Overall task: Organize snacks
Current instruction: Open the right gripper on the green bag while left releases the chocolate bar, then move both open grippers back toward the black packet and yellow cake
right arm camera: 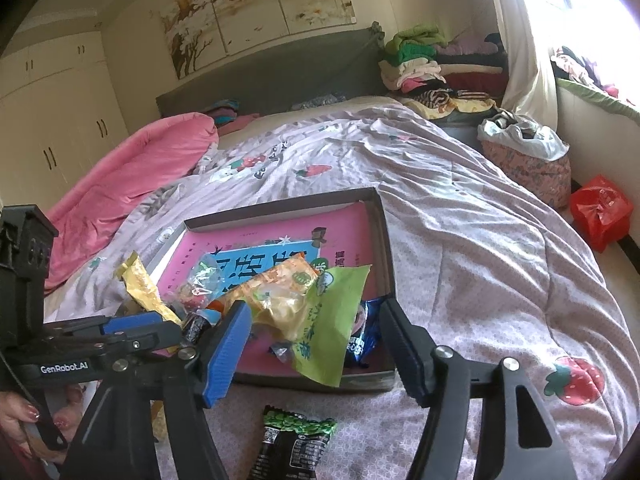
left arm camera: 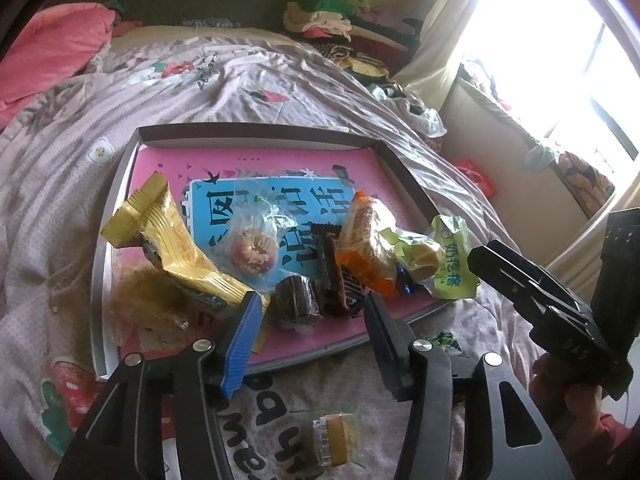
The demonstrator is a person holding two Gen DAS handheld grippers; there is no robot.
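Several crinkly snack packets lie heaped in a shallow cardboard tray (left arm camera: 120, 184) on the rumpled quilt (left arm camera: 280, 80): a gold foil wrapper (left arm camera: 176, 240), a round clear-wrapped pastry (left arm camera: 253, 249), a green packet (right arm camera: 332, 320). Nearer than the tray, both the left tool (left arm camera: 310, 334) and right tool (right arm camera: 314, 344) stand spread, pinching nothing.
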